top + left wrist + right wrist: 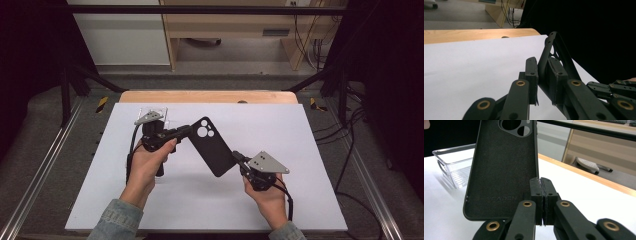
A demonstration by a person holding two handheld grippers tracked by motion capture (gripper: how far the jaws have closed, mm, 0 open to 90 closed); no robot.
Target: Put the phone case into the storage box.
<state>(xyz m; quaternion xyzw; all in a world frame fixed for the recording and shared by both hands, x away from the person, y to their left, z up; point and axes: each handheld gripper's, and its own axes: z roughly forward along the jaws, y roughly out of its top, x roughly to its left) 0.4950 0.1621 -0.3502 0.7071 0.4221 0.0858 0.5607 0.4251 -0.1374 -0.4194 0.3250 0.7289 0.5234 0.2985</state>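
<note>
The black phone case [210, 146] was held clear above the white counter [300, 150], tilted, its camera-cutout end toward the far left and its plain end toward the near right. Its matte inner face, stamped with small lettering near the plain end, showed in the right gripper view. Each end was pinched at an edge.

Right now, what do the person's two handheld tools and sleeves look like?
Both tools, the left and the right, are black, with linked jaws pinned by brass-coloured rivets. Each has a grey three-cornered plate on top and trails a black cable. The sleeves are blue denim.
</note>
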